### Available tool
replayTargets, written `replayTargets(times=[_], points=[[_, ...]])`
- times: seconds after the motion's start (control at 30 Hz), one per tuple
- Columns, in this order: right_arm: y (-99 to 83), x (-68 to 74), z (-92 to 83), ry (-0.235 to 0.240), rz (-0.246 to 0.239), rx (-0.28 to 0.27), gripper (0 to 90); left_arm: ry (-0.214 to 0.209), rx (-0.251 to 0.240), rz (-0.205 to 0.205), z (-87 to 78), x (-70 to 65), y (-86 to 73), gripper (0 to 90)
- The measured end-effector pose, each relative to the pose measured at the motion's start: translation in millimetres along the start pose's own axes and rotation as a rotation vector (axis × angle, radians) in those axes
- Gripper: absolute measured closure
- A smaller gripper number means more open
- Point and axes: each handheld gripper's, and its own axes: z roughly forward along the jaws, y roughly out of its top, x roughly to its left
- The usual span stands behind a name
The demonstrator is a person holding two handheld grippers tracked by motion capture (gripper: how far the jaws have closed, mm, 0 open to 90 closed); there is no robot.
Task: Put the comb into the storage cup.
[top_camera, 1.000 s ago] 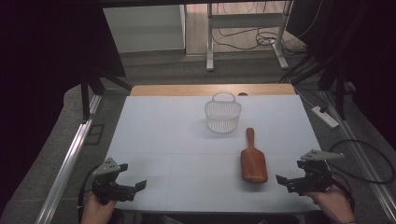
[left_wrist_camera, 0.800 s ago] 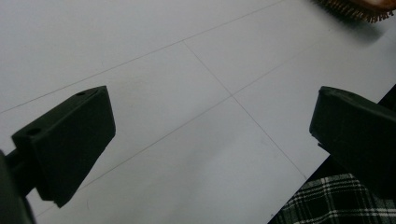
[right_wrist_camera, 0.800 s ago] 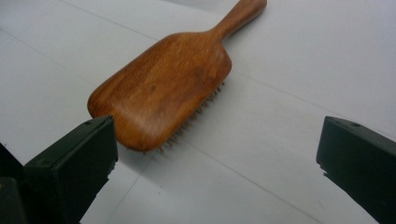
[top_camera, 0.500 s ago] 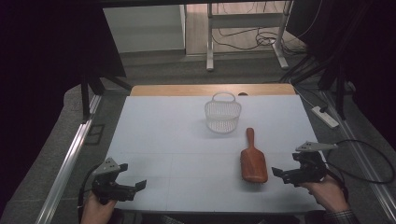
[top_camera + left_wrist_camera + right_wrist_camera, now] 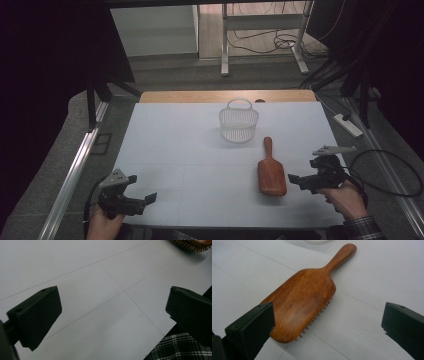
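High view: a brown wooden paddle hairbrush (image 5: pixel 271 172) lies flat on the white table (image 5: pixel 180 150), bristles down, its handle pointing away from the person toward a small white round mesh basket (image 5: pixel 238 123) with a loop handle. Brush and basket are near each other but apart. The right gripper (image 5: pixel 300 180) sits just beside the brush head on its right, held in the person's right hand (image 5: pixel 345 197), jaws spread and aimed at the brush; it does not touch the wood. The left gripper (image 5: pixel 142 199) rests at the near left corner of the table in the left hand (image 5: pixel 102 222), jaws spread, well apart from the brush.

Left gripper view: both black jaws stand wide apart over bare white table, with nothing between them. The bristled edge of the brush (image 5: pixel 191 245) shows at the top right. A patch of plaid sleeve (image 5: pixel 182 348) shows past the table edge at the bottom right.

Right gripper view: jaws stand wide apart. The brush (image 5: pixel 304 302) lies close ahead, its head beside the left-hand jaw; I cannot tell whether they touch. Short bristles show under the brush's edge.
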Motion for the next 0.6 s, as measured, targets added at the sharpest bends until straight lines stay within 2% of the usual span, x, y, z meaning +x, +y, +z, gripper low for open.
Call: replayTargets(times=[0.33,0.6], points=[[14.1,3.4,12.1,-0.008,-0.061,0.018,0.0,-0.001,0.000,0.001,-0.1,0.2,0.0,0.6],[24.5,9.5,23.1,-0.011,-0.082,0.045,0.0,-0.002,0.000,0.001,-0.1,0.3,-0.1,0.6]])
